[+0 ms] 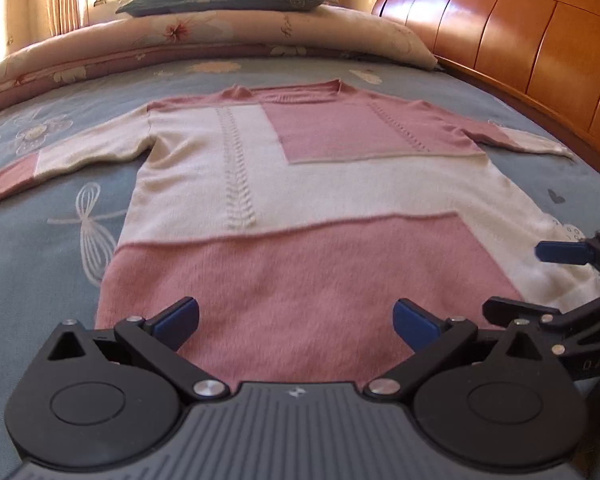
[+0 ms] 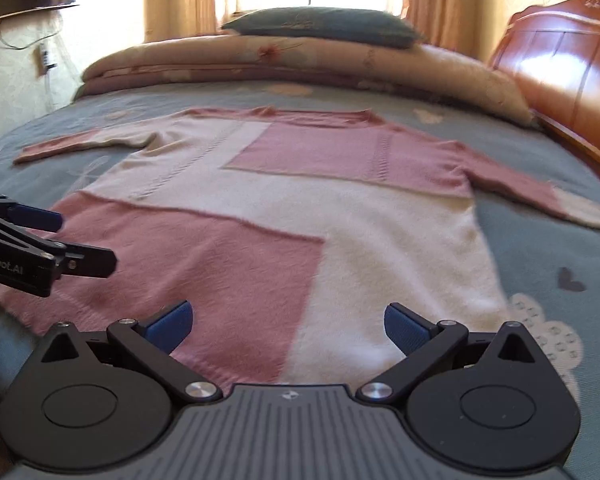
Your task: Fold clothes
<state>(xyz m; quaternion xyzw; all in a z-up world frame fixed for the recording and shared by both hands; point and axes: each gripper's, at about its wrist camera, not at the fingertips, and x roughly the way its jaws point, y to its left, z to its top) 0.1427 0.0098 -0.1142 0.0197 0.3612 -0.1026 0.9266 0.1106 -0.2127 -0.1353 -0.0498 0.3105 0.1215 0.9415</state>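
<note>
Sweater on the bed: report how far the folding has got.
Done: the sweater lies spread flat on the bed, both sleeves out to the sides. In hand: nothing yet; the left gripper and right gripper hang open over the hem, holding no cloth. Left: every fold, as no sleeve or edge is turned in yet.
</note>
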